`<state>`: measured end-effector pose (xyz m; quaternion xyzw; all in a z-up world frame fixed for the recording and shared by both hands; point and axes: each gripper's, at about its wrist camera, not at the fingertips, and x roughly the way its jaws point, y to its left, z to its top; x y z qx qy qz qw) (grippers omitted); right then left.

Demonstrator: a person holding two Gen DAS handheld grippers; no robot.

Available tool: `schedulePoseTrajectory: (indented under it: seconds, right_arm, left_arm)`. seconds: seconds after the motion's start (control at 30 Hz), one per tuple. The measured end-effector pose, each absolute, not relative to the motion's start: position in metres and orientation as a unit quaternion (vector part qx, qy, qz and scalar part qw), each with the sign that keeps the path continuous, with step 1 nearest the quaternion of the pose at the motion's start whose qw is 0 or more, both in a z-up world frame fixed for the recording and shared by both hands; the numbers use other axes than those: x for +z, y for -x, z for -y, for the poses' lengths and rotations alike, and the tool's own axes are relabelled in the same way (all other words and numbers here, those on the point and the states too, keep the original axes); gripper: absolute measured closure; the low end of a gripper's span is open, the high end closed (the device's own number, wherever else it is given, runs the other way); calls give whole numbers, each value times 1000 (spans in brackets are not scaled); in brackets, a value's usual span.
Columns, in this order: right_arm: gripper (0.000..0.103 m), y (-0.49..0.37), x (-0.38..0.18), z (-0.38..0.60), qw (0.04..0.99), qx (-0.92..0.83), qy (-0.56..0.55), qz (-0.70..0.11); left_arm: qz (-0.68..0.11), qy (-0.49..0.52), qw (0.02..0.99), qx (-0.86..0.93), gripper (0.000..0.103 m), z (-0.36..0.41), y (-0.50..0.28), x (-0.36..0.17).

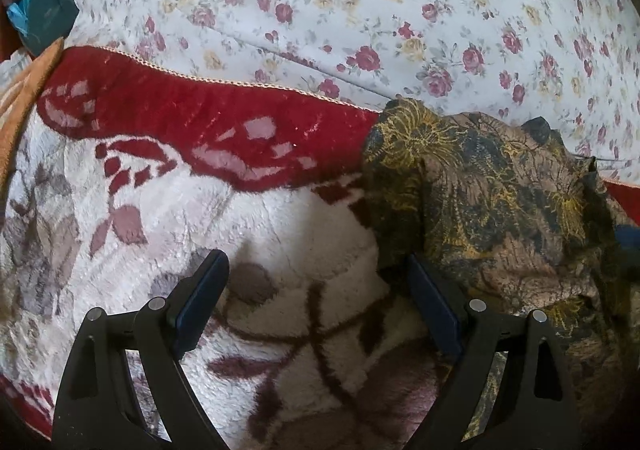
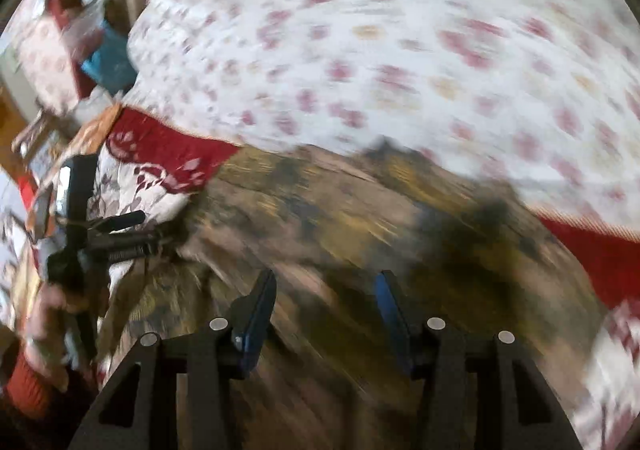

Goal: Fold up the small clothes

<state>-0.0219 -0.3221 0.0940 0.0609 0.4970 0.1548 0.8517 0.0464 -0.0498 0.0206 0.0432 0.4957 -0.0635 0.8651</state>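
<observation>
A small brown garment with a yellow and black floral print (image 1: 492,202) lies rumpled on a fluffy white and red blanket (image 1: 200,154). My left gripper (image 1: 316,270) is open over the blanket, its right finger at the garment's left edge. In the blurred right wrist view the garment (image 2: 340,210) spreads under my right gripper (image 2: 326,282), which is open just above the cloth. The left gripper (image 2: 132,226) shows at the garment's left edge there, held by a hand.
A white sheet with pink roses (image 1: 360,2) covers the bed beyond the blanket. A teal object (image 1: 44,14) sits off the bed's far left corner. The blanket's red border (image 2: 592,250) continues on the right.
</observation>
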Motion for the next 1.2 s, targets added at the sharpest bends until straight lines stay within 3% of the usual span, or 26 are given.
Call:
schedulePoseTrajectory:
  seconds: [0.13,0.2,0.3,0.43,0.57,0.6,0.73,0.9,1.1,1.17,1.2]
  right_arm:
    - [52,-1,42,262,811,180,16,-557]
    - [52,-1,55,256,813,198,34,-546]
    - [52,-18,77,264,833,205,-31,-513]
    - [32,-60,72,248,849,199,-49,-487]
    - [31,-90,36,219,820,244,8,-518]
    - [36,-87,32,217,820,252,13,-513]
    - [98,-81,36,219,828,261,22,-495]
    - [98,-93,54,221,863,214,13,-457]
    - [97,-115,16,218,840,173,-38,-514]
    - [92,-100,31,238,836,186,-70,-511]
    - [78,-88,40,253,836,188,-83,-509]
  left_arm:
    - [-491,-31,869,-58,13,40,-47,27]
    - [-481,-26,875,-43,13,33,-47,32]
    - [-484,-11,874,-34,13,26,-51,32]
    - [-486,-17,873,-31,13,25,-51,31]
    - [-487,-6,873,-32,13,20,-53,33]
    - [-487,-4,873,-32,13,19,-54,32]
    - [-487,3,873,-31,13,17,-54,33]
    - [-482,5,876,-31,13,19,-54,34]
    - [-485,-1,874,-43,13,26,-52,31]
    - [-481,-1,875,-52,13,29,-49,34]
    - [-478,0,877,-57,13,29,-48,35]
